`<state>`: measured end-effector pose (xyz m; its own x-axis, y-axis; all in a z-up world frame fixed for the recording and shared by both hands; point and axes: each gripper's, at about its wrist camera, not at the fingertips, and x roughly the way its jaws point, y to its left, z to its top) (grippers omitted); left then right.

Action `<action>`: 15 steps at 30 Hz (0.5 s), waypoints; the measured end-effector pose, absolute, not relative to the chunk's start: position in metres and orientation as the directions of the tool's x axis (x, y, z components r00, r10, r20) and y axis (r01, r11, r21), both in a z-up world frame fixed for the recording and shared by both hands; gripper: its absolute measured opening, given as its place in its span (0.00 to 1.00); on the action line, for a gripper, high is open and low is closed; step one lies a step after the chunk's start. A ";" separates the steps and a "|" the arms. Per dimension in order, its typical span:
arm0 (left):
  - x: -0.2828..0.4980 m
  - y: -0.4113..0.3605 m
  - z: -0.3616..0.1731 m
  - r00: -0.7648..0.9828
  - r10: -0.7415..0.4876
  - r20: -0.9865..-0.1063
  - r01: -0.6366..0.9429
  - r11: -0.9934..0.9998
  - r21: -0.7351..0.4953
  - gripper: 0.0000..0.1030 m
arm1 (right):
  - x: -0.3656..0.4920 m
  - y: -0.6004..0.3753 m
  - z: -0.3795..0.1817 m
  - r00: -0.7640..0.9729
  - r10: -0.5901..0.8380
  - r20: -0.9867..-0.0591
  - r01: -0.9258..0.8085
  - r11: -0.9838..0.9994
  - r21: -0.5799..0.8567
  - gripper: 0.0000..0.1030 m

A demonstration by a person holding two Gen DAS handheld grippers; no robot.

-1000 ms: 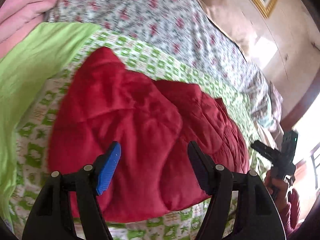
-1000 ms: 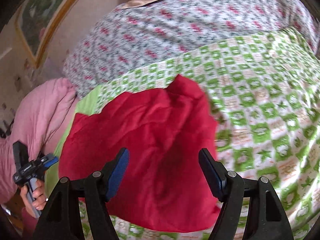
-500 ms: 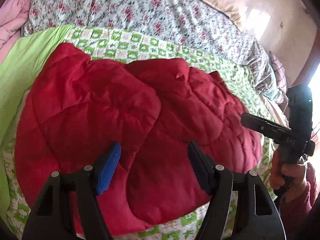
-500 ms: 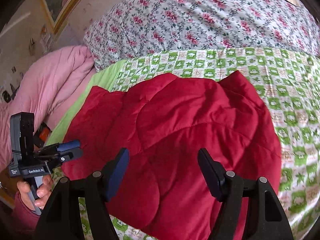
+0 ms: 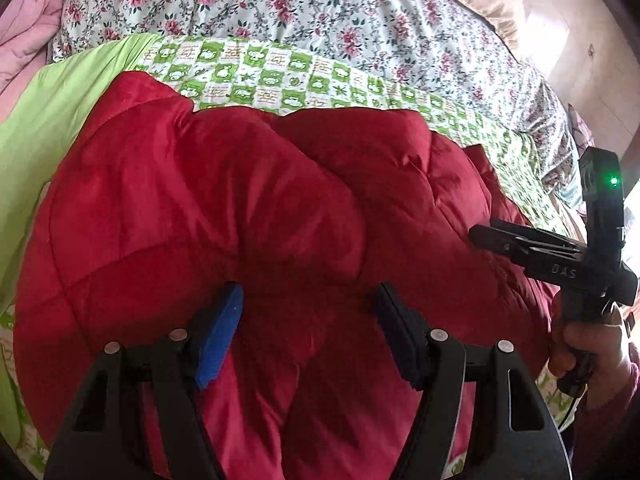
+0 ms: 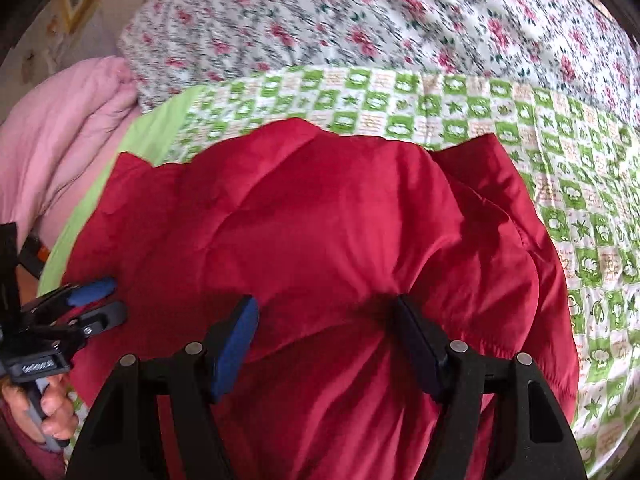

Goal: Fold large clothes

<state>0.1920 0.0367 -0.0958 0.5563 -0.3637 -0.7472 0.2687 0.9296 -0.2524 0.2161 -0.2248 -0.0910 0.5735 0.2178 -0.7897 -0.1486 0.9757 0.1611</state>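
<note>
A: The red padded garment (image 5: pixel 256 216) is spread in a puffy heap on the green checked cover (image 5: pixel 280 76) of the bed, near the bed's front edge, with the flowered quilt (image 5: pixel 320 8) lying beyond it toward the far edge and a pink blanket (image 6: pixel 60 132) piled at the far left corner.

B: And the jaws?

A: The left gripper (image 5: pixel 308 304) is held above the cloth with its jaws apart, and nothing is pinched between them. The right gripper (image 6: pixel 324 320) is likewise open; its jaws have just been closing a little, yet the cloth under them is not seen to be clamped.

B: What could be spoiled from here?

A: Probably the fold. The padding is thick and slippery-looking, so only the top layer might be caught, and the layer beneath would be left behind. If the two sides are lifted unevenly, the bulk could be dragged askew, or the checked cover could be pulled up with it.

B: Any containers?

A: None are seen.
</note>
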 end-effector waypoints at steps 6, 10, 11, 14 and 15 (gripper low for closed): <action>0.211 0.038 -0.104 0.550 -0.355 -0.756 0.243 0.934 -0.262 0.65 | 0.248 -0.238 -0.111 0.547 0.163 -0.821 -0.063 0.986 0.154 0.68; 0.223 0.039 -0.111 0.551 -0.359 -0.753 0.230 0.933 -0.276 0.64 | 0.265 -0.249 -0.120 0.542 0.158 -0.825 -0.024 0.985 0.173 0.68; 0.227 0.039 -0.114 0.552 -0.353 -0.755 0.224 0.935 -0.274 0.64 | 0.269 -0.252 -0.122 0.539 0.161 -0.827 -0.017 0.984 0.180 0.68; 0.236 0.037 -0.117 0.553 -0.334 -0.763 0.214 0.942 -0.257 0.63 | 0.281 -0.257 -0.127 0.530 0.160 -0.833 0.004 0.982 0.191 0.68; 0.239 0.036 -0.119 0.554 -0.328 -0.765 0.214 0.944 -0.250 0.63 | 0.284 -0.258 -0.128 0.528 0.160 -0.834 0.006 0.981 0.193 0.68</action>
